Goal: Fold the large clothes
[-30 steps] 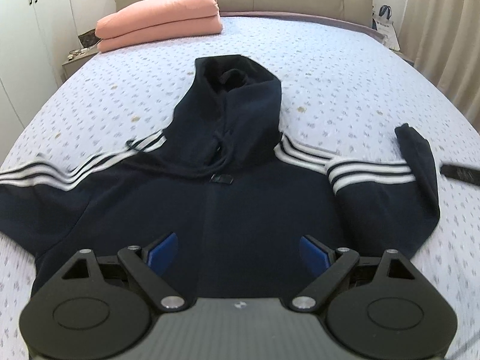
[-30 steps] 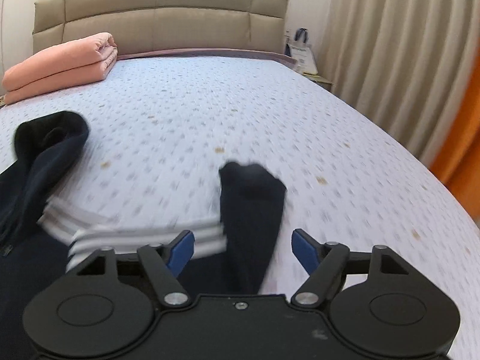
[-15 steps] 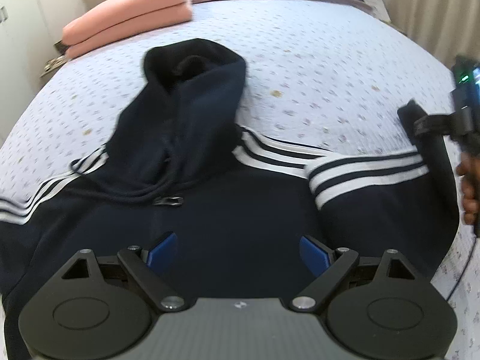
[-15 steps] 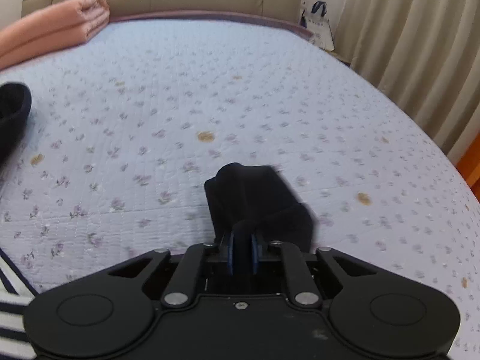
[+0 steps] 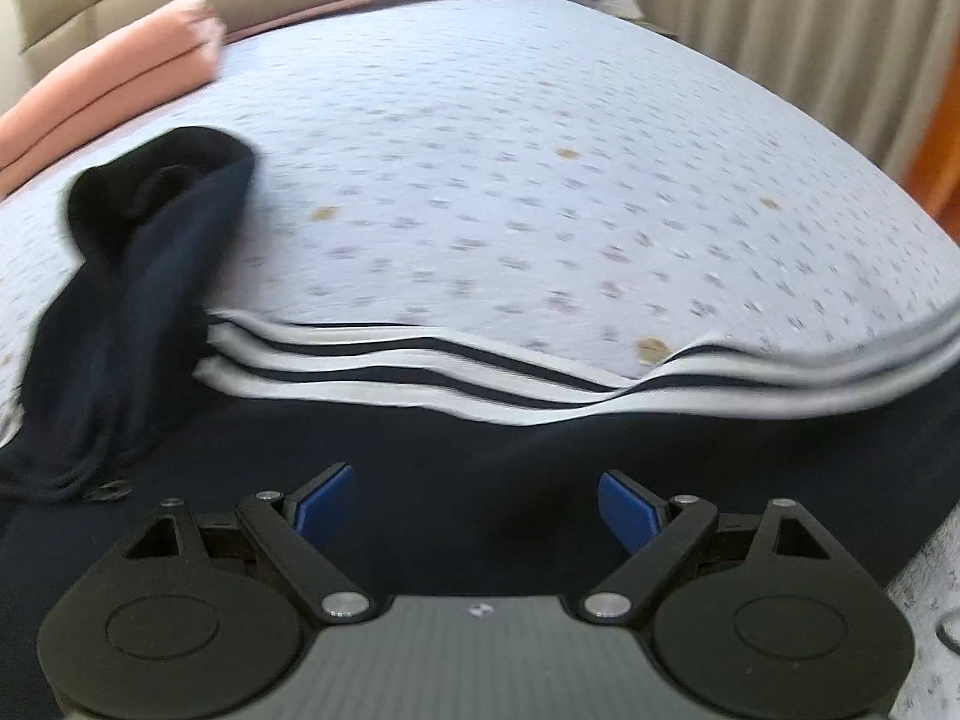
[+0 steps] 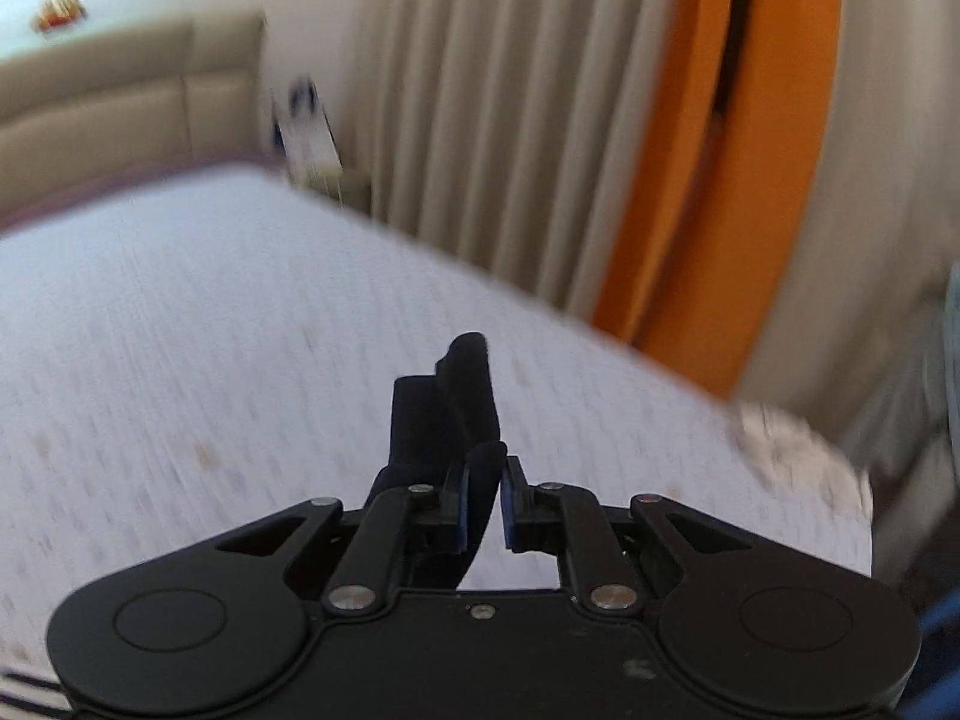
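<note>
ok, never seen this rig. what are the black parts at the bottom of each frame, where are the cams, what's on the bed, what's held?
There is no robot here: a person holds a two-finger claw in each hand, and a fisheye camera on each looks forward along its fingers. The black linkages at the bottom are the claws themselves.

The left wrist view shows the left claw open and empty above a dark navy hoodie with white stripes, spread on a patterned bed. A folded pink blanket lies near the headboard.

The right wrist view shows the right claw shut on the hoodie's sleeve cuff, with curtains behind. The picture is motion-blurred.
</note>
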